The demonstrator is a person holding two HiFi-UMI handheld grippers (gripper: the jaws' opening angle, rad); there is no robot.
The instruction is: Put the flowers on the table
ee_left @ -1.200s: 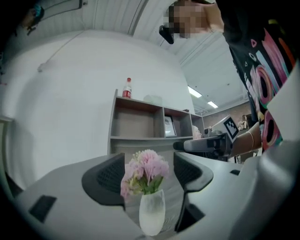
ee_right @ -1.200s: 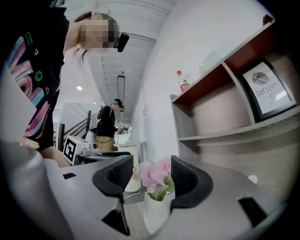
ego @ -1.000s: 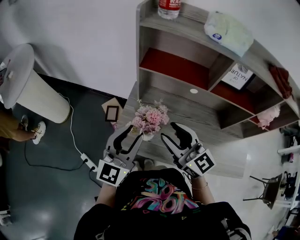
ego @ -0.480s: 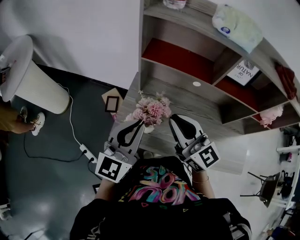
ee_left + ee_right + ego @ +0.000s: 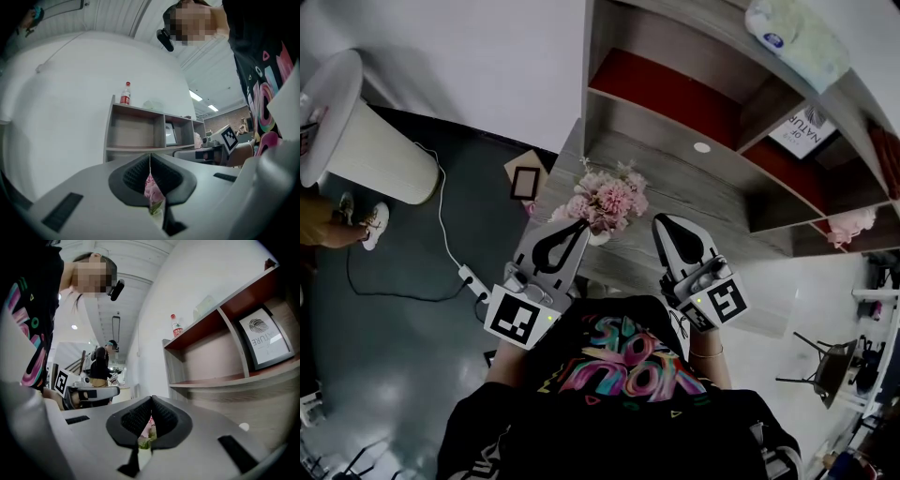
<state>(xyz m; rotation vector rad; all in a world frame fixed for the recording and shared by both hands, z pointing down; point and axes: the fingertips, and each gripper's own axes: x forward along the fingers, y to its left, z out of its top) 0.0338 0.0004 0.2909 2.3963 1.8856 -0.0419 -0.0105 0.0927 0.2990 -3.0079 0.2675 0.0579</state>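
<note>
A bunch of pink flowers (image 5: 609,199) stands in a small white vase (image 5: 598,238) near the front edge of the grey wooden desk (image 5: 684,202). My left gripper (image 5: 580,226) points at the vase from its left, with the fingertips close beside it. My right gripper (image 5: 662,223) sits a little to the right of the vase, apart from it. Both pairs of jaws have just been closing and now stand shut with nothing between them. In the left gripper view the flowers (image 5: 153,190) show behind the shut left gripper (image 5: 150,157). In the right gripper view the flowers (image 5: 147,430) show behind the right gripper (image 5: 151,399).
Shelf compartments rise behind the desk, holding a framed print (image 5: 807,132), a white pack (image 5: 794,39) on top and another pink bunch (image 5: 853,225) at the right. A white cylinder stand (image 5: 366,150), a cable with a power strip (image 5: 473,281) and a small frame (image 5: 524,183) are on the floor to the left.
Both grippers' jaws went from open to shut. The right gripper shifted slightly to the right; the flowers stayed in place on the desk.
</note>
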